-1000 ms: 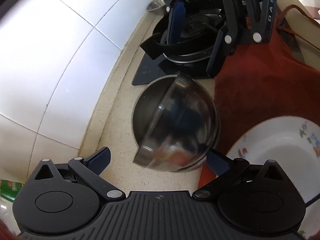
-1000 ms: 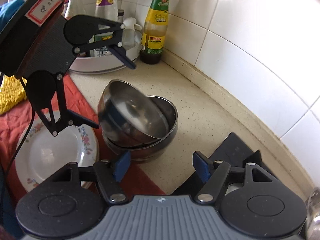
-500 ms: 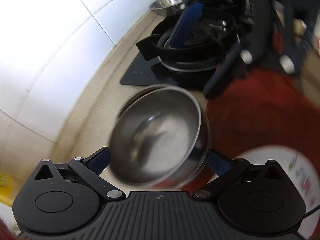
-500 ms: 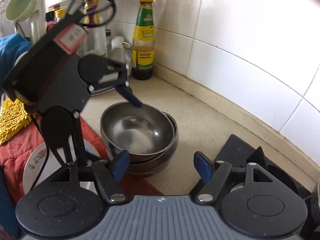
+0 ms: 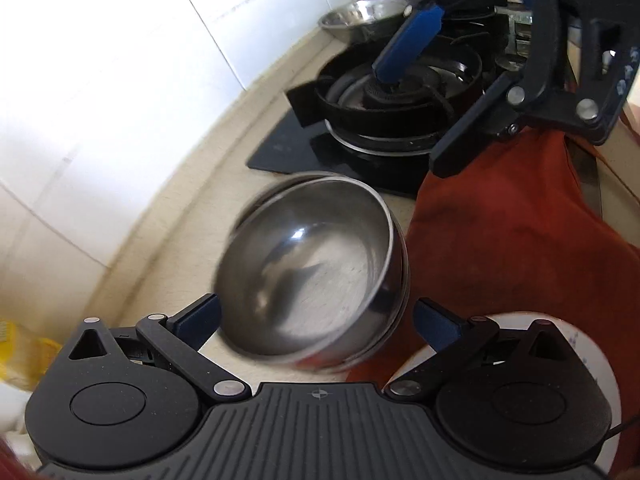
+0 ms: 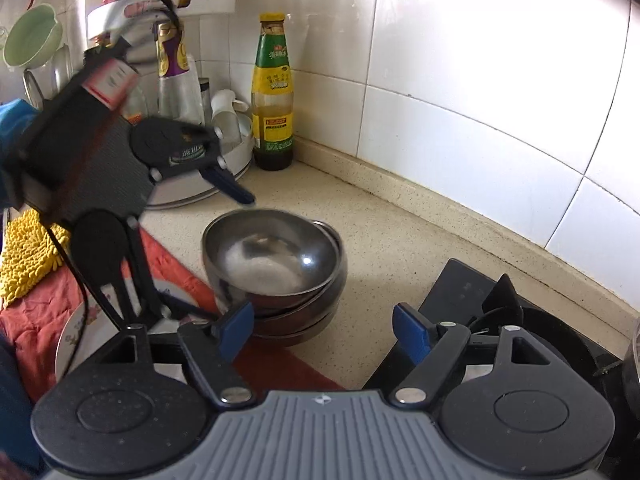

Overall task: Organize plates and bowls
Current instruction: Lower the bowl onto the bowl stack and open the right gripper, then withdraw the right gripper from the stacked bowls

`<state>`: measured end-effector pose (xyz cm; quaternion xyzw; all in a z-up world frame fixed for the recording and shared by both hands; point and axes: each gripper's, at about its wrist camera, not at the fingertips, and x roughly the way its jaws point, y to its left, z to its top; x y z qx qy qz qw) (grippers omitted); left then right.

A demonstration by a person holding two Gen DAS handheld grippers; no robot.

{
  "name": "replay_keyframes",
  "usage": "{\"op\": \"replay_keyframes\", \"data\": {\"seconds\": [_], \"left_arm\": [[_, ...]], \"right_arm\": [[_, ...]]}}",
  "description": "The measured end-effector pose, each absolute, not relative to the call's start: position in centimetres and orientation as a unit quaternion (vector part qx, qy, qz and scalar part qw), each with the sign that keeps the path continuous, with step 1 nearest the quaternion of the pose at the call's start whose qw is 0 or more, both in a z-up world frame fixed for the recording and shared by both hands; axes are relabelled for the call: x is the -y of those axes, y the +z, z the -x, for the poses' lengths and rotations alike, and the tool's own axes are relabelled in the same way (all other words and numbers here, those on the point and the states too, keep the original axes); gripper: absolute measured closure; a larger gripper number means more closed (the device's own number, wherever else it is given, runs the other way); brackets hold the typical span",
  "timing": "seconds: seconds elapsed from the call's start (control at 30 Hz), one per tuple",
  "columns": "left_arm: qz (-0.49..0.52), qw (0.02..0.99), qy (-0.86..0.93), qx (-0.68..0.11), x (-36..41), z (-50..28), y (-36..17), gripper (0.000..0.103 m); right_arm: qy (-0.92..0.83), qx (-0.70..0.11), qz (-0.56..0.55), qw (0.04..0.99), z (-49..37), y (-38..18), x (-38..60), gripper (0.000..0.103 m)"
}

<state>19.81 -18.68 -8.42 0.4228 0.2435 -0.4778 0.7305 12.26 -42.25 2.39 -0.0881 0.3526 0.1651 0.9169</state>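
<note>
Beige speckled countertop [image 6: 400,248] against white wall tiles [image 6: 500,60]. Black gas stove [image 5: 392,92] at one end, red cloth [image 5: 500,248] along the front edge. Floral plate [image 6: 76,336] lying on that cloth. Stack of steel bowls [image 6: 276,264] on the counter just beside the cloth, top bowl nested, perhaps slightly tilted; blurred. Left gripper [image 5: 316,316] spread wide, empty, bowls between the fingers. Right gripper [image 6: 324,328] likewise wide, empty, near the stack. Sauce bottle [image 6: 272,96] by the wall.
</note>
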Motion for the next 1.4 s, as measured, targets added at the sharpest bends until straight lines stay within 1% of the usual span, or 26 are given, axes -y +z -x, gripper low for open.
{"op": "replay_keyframes", "data": {"seconds": [0.1, 0.2, 0.3, 0.47, 0.7, 1.03, 1.4], "left_arm": [[-0.41, 0.747, -0.471, -0.229, 17.3, -19.1, -7.4, 0.0], [-0.416, 0.762, -0.444, -0.221, 16.0, -19.1, -7.5, 0.0], [-0.409, 0.774, -0.413, -0.252, 15.0, -20.5, -8.2, 0.0], [-0.373, 0.789, -0.384, -0.302, 15.9, -23.5, -9.5, 0.0], [-0.366, 0.789, -0.401, -0.288, 18.0, -23.8, -9.3, 0.0], [-0.355, 0.791, -0.407, -0.289, 19.0, -25.2, -9.1, 0.0], [-0.344, 0.79, -0.416, -0.29, 18.5, -26.0, -9.0, 0.0]], "right_arm": [[0.166, -0.358, 0.096, 0.914, -12.1, 2.1, 41.6, 0.029], [0.156, -0.366, 0.107, 0.911, -12.3, 1.5, 40.9, 0.029], [0.142, -0.377, 0.115, 0.908, -12.8, 0.5, 40.3, 0.029], [0.129, -0.398, 0.124, 0.9, -14.5, -1.3, 39.5, 0.029], [0.127, -0.414, 0.115, 0.894, -17.0, -3.0, 39.0, 0.028], [0.127, -0.417, 0.083, 0.896, -18.6, -3.1, 40.0, 0.028], [0.136, -0.416, 0.081, 0.896, -18.4, -2.2, 41.4, 0.027]]}}
